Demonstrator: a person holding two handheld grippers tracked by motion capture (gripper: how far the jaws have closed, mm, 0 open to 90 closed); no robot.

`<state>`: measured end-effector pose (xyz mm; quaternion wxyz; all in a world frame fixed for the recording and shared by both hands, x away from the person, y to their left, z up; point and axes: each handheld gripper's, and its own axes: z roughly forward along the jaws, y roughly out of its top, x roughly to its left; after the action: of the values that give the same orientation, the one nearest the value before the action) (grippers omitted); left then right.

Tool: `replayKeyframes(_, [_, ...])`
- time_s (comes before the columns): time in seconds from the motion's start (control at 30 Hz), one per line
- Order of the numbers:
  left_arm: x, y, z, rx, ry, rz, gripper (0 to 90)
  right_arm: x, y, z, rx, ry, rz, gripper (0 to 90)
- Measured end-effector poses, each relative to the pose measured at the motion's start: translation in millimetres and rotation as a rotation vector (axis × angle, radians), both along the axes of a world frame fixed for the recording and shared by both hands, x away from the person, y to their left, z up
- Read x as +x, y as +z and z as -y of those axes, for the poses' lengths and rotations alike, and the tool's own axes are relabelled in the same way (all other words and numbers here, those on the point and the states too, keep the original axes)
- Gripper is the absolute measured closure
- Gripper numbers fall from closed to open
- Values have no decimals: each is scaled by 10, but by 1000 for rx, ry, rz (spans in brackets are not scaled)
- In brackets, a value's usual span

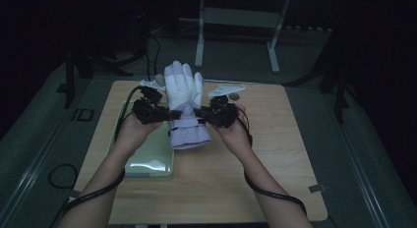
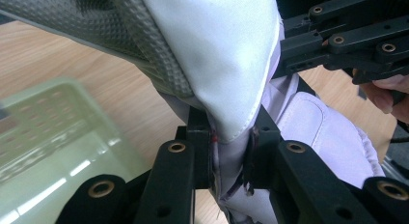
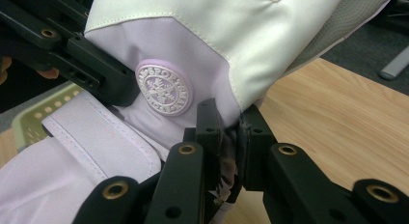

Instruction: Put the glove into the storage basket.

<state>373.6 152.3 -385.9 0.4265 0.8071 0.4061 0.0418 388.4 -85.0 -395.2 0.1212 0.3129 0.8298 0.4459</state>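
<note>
A white and pale lilac ski glove (image 1: 186, 105) hangs above the wooden table (image 1: 275, 154), fingers pointing away from me, cuff toward me. My left gripper (image 1: 169, 116) is shut on the wrist fabric at the glove's left edge, and my right gripper (image 1: 197, 113) is shut on its right edge. In the left gripper view the jaws pinch lilac fabric (image 2: 231, 156) below the white palm panel. In the right gripper view the jaws clamp the glove's edge (image 3: 229, 151) beside a round lilac logo patch (image 3: 164, 90), and the left gripper (image 3: 72, 50) shows behind it.
A pale green perforated tray (image 1: 150, 156) lies on the table's left side, under my left forearm. Small white items (image 1: 227, 89) and a dark round piece (image 1: 235, 96) lie near the far edge. Metal stand legs (image 1: 236, 26) rise beyond the table.
</note>
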Motion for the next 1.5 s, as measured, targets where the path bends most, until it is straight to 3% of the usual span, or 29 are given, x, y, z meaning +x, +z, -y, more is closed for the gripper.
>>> replayKeyframes(0.3, [-107,-76,-521,-24,27,-18,771,-50,-35,-444,-2,13,-6,816])
replayKeyframes(0.37, [-143,-117,-684,-25,30,-29,771,-80,-77,-639,-3,19,-14,816])
replayKeyframes(0.47, [-169,-153,-805,-27,32,-35,771,-99,-103,-757,-11,24,-26,816])
replayKeyframes(0.5, [-183,-198,-930,-39,35,-46,771,-120,-130,-880,-17,24,-29,817])
replayKeyframes(0.67, [-210,-253,-1121,-17,32,-50,771,-158,-206,-1103,-27,28,-31,816])
replayKeyframes(0.77, [-205,-360,-1232,-18,31,-61,770,-152,-302,-1231,-29,30,-44,817])
replayKeyframes(0.93, [-182,-497,-1264,-20,25,-82,770,-163,-425,-1290,-40,14,-56,817])
replayKeyframes(1.2, [-190,-909,-1291,-53,10,-153,769,-246,-739,-1344,-98,-20,-107,817])
replayKeyframes(1.23, [-212,-994,-1285,-46,11,-161,769,-268,-820,-1352,-109,-18,-123,816])
replayKeyframes(1.4, [-157,-1150,-1256,-22,13,-207,769,-262,-959,-1389,-143,-47,-172,816])
replayKeyframes(1.5, [-113,-1215,-1226,8,17,-233,767,-246,-1059,-1438,-191,-68,-192,815])
